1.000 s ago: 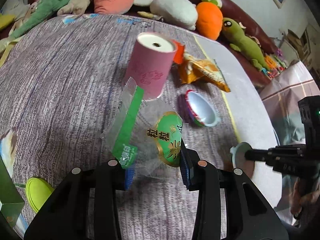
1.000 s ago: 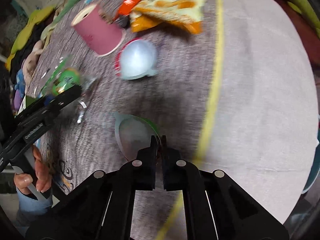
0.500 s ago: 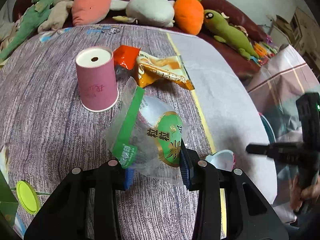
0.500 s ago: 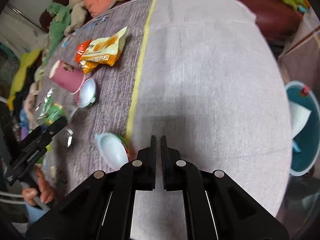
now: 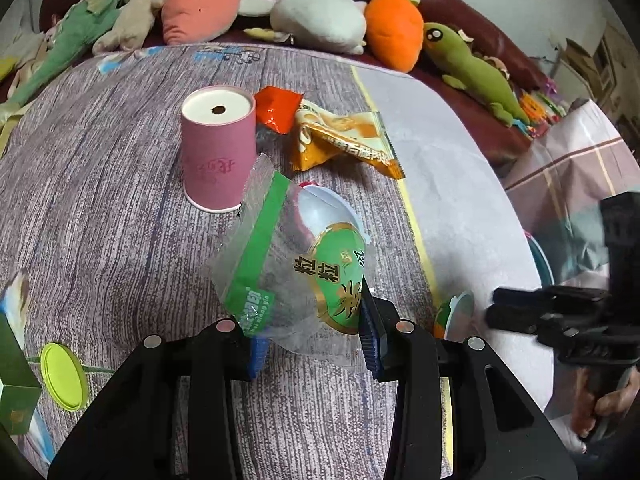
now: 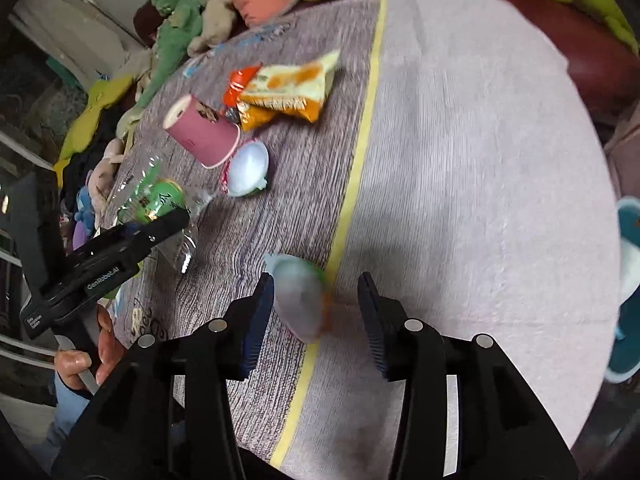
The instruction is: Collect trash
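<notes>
The left gripper [image 5: 310, 350] pinches a crinkled clear plastic wrapper [image 5: 288, 272] with a green band and a green oval label; the film stands up from the blue ribbed pads at lower centre. Behind it an inverted pink paper cup [image 5: 218, 148] stands on the woven grey tablecloth [image 5: 100, 200], with glossy orange snack packets [image 5: 340, 140] at its right. The right gripper [image 6: 316, 320] has just been opening; its jaws stand apart around a blurred pale jelly-cup shell [image 6: 298, 300], pads not pressing. Whether the shell touches the cloth cannot be told. A second shell [image 6: 248, 168] lies above it.
</notes>
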`<state>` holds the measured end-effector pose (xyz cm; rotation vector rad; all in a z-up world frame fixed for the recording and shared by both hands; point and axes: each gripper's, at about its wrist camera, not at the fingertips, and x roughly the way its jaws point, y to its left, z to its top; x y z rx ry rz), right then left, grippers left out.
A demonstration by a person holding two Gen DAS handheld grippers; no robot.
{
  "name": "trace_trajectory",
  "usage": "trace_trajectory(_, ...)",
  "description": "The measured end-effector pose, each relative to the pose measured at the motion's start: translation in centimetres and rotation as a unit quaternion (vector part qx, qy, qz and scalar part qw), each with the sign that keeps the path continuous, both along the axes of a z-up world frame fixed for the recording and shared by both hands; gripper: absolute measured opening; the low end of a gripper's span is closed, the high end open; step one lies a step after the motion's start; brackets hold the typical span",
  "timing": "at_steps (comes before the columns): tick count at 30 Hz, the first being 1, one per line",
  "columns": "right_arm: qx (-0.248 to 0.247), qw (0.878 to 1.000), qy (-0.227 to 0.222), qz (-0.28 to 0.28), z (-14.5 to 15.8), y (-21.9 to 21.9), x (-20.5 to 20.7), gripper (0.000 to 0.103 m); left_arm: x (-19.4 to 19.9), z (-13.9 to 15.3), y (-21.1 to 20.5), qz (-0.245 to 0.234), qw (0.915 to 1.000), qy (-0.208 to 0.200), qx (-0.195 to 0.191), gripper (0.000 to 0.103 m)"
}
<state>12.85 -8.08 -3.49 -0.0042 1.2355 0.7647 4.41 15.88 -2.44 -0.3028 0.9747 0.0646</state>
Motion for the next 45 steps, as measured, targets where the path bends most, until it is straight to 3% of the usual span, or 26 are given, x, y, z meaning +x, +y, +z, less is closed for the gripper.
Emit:
trace_trajectory(4, -0.020, 1.000, 0.008, 0.014, -1.9, 1.5, 0.2, 0.042, 0.2, 0.4, -0.6, -0.009, 1.0000, 0.000, 0.004, 0.038)
trace_trajectory(9, -0.029, 0.999, 0.029, 0.016, -4.6, 2.3, 0.5, 0.030, 0.4, 1.0, -1.4, -0.014, 0.9998, 0.000, 0.013, 0.038)
trace_trajectory(11, -0.028, 0.999, 0.036, 0.017, -5.3, 2.2, 0.6, 0.005, 0.6, 1.1, -1.6, -0.014, 0.9998, 0.000, 0.014, 0.038)
trace_trajectory(16, -0.009, 0.999, 0.034, 0.008, -4.5, 0.5, 0.6, 0.005, 1.7, 1.5, -3.4, -0.032, 0.9994, 0.002, 0.016, 0.038)
trace_trajectory(23, 0.024, 0.998, 0.005, -0.065, -1.0, -6.1, 3.0, 0.005, 4.7, 2.4, -9.6, -0.098, 0.9948, -0.004, 0.026, 0.038)
trace_trajectory(29, 0.036, 0.987, -0.034, -0.151, 2.2, -15.0, 4.7, 0.005, 8.2, 2.6, -18.4, -0.188, 0.9813, -0.004, 0.040, 0.038)
trace_trajectory(34, 0.038, 0.968, -0.063, -0.239, 4.0, -24.3, 5.5, 0.005, 10.8, 1.6, -26.7, -0.261, 0.9646, 0.007, 0.034, 0.038)
trace_trajectory(38, 0.041, 0.954, -0.069, -0.290, 4.1, -30.0, 5.5, 0.005, 12.1, 0.4, -32.4, -0.305, 0.9516, 0.020, 0.034, 0.038)
trace_trajectory(45, 0.046, 0.941, -0.055, -0.330, 2.1, -36.0, 5.8, 0.005, 13.6, -2.1, -39.3, -0.353, 0.9335, 0.046, 0.038, 0.038)
